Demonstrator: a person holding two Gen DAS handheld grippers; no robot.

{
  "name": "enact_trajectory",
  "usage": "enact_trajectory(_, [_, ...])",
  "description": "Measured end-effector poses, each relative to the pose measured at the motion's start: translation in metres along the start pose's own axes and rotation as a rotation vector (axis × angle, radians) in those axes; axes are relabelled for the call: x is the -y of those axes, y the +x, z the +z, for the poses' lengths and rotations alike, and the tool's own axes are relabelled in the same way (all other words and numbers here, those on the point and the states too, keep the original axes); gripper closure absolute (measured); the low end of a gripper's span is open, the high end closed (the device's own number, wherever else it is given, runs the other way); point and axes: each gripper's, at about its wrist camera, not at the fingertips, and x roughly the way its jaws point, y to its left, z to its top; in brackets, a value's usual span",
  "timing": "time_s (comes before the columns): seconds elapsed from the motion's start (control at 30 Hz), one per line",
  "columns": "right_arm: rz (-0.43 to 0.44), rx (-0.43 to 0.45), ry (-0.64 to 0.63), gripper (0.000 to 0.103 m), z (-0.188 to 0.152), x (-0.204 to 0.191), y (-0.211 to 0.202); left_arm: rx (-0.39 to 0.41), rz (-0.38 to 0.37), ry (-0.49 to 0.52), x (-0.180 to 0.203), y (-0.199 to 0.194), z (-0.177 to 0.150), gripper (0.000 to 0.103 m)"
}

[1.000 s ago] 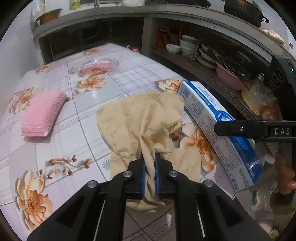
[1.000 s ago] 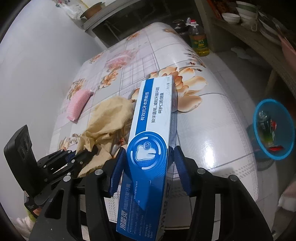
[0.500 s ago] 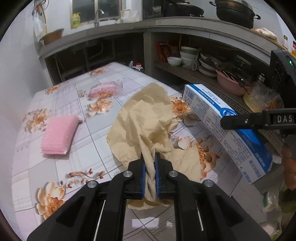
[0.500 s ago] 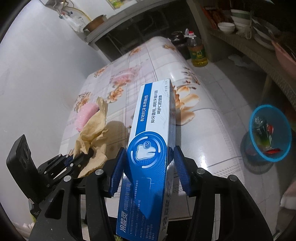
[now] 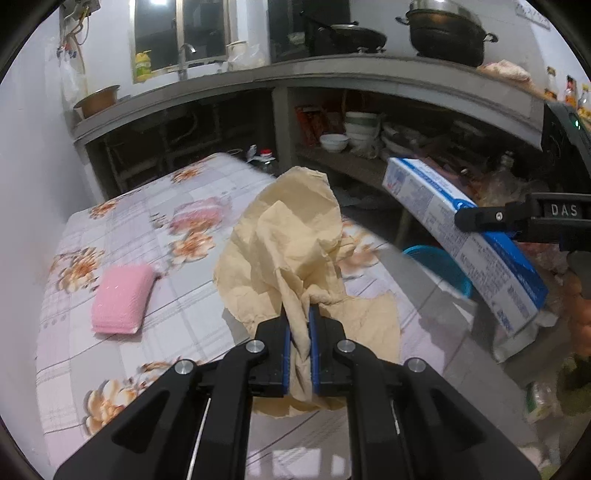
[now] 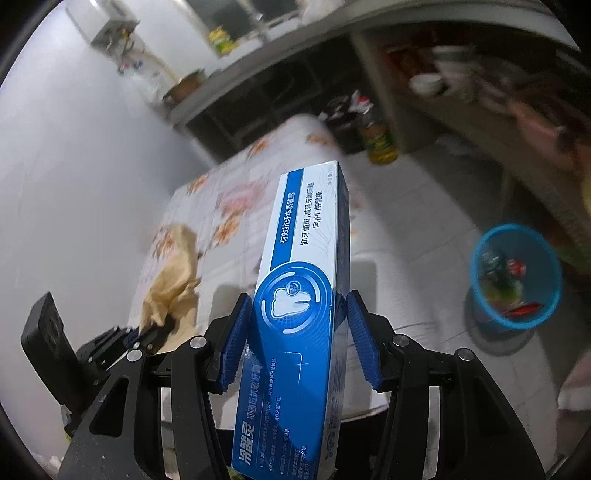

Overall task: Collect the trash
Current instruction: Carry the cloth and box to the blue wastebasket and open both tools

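My left gripper (image 5: pixel 300 325) is shut on a crumpled tan paper (image 5: pixel 295 236) and holds it lifted above the floral table (image 5: pixel 122 206). My right gripper (image 6: pixel 299 332) is shut on a long blue and white toothpaste box (image 6: pixel 306 266), held in the air beside the table. The box also shows at the right of the left wrist view (image 5: pixel 465 240), and the tan paper at the left of the right wrist view (image 6: pixel 173 280). A blue trash basket (image 6: pixel 517 277) with some litter stands on the floor to the right; its rim shows in the left wrist view (image 5: pixel 439 266).
A pink sponge (image 5: pixel 122 299) and a pink wrapped item (image 5: pixel 195 218) lie on the table. An oil bottle (image 6: pixel 380 140) stands on the floor by the far table end. Shelves with bowls (image 5: pixel 347 136) run along the right under a counter with pots (image 5: pixel 447 33).
Both grippers have risen and drawn back from the table. The tan paper has come fully off the tabletop. The box has lifted clear too, and the blue basket has come into the left wrist view.
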Motion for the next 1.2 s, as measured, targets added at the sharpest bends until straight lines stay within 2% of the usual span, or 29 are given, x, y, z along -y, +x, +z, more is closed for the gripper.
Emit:
enact_trajectory(0.23, [-0.133,0.143,0.122,0.054,0.002,0.066,-0.065,0.037,-0.160,0.056,0.040,0.007,0.035,0.096])
enact_trajectory(0.4, [-0.203,0.167,0.244,0.054,-0.016,0.123,-0.085,0.002,-0.292,0.121,0.082,0.034,0.065,0.096])
enact_trajectory(0.53, [-0.228,0.149,0.352,0.054,-0.033,0.168,-0.082,-0.113,-0.443,0.101,0.117,0.079,0.088,0.096])
enact_trajectory(0.6, [-0.231,0.136,0.389,0.054,-0.038,0.182,-0.076,-0.214,-0.523,0.054,0.134,0.112,0.097,0.095])
enact_trajectory(0.8, [-0.229,0.082,0.479,0.054,-0.053,0.221,-0.051,-0.470,-0.633,0.006,0.192,0.207,0.111,0.095])
enact_trajectory(1.0, [-0.233,0.059,0.550,0.054,-0.069,0.248,-0.047,-0.681,-0.665,-0.020,0.260,0.304,0.113,0.095])
enact_trajectory(1.2, [-0.253,0.021,0.614,0.054,-0.084,0.269,-0.042,-0.772,-0.630,-0.057,0.306,0.378,0.106,0.095])
